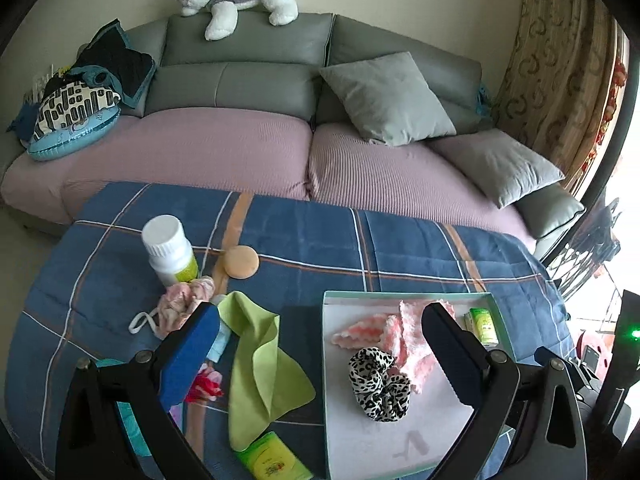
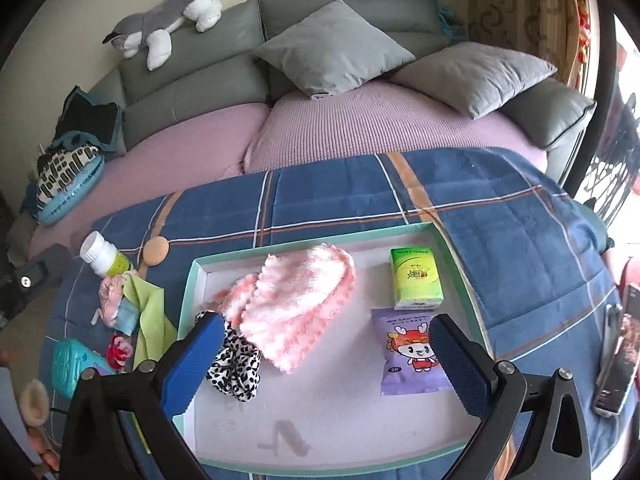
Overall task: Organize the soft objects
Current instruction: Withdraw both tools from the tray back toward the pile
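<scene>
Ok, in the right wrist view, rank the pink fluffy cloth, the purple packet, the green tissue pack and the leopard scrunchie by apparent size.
1. pink fluffy cloth
2. purple packet, partly hidden by a finger
3. green tissue pack and leopard scrunchie: too alike, scrunchie partly hidden

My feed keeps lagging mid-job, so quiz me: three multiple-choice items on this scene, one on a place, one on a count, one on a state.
1. Where is the leopard scrunchie?
A. Inside the tray
B. On the sofa
C. Under the white bottle

2. How many grey cushions lie on the sofa?
A. One
B. Two
C. Four

3. What state is the right gripper in?
A. Shut on the green cloth
B. Shut on the tissue pack
C. Open, holding nothing

Answers:
1. A, it rests on the tray floor beside the pink fluffy cloth.
2. B, one cushion leans upright and a second cushion lies beside it.
3. C, its fingers stand wide apart above the tray with nothing between them.
</scene>
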`<act>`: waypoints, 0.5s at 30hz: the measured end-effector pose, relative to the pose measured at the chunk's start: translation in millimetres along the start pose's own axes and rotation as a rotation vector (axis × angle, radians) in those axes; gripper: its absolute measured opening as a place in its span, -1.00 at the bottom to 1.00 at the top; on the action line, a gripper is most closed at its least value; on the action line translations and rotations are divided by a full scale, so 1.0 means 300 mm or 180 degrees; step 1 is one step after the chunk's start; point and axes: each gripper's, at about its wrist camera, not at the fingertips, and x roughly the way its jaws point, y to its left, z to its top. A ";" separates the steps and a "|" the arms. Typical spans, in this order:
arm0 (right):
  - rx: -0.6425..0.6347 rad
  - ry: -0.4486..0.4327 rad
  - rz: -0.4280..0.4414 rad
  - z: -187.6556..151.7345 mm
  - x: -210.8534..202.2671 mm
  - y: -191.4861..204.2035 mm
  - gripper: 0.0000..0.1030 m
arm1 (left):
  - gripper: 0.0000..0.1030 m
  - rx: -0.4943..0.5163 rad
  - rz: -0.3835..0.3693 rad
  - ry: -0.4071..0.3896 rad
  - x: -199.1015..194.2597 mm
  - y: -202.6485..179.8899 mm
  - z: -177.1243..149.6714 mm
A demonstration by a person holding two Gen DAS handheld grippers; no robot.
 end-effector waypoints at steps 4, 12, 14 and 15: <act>0.0007 0.0074 -0.0008 0.002 -0.015 0.023 1.00 | 0.96 0.0104 0.0116 -0.0056 -0.041 0.028 0.005; -0.0290 0.0059 -0.0145 -0.001 -0.040 0.100 1.00 | 0.96 0.0194 0.0481 -0.0044 -0.086 0.122 0.013; -0.0272 0.0094 -0.0099 0.003 -0.038 0.108 1.00 | 0.96 0.0207 0.0565 -0.0039 -0.092 0.160 0.019; -0.0257 0.0096 -0.0077 0.006 -0.037 0.109 1.00 | 0.96 0.0212 0.0585 -0.0030 -0.095 0.181 0.023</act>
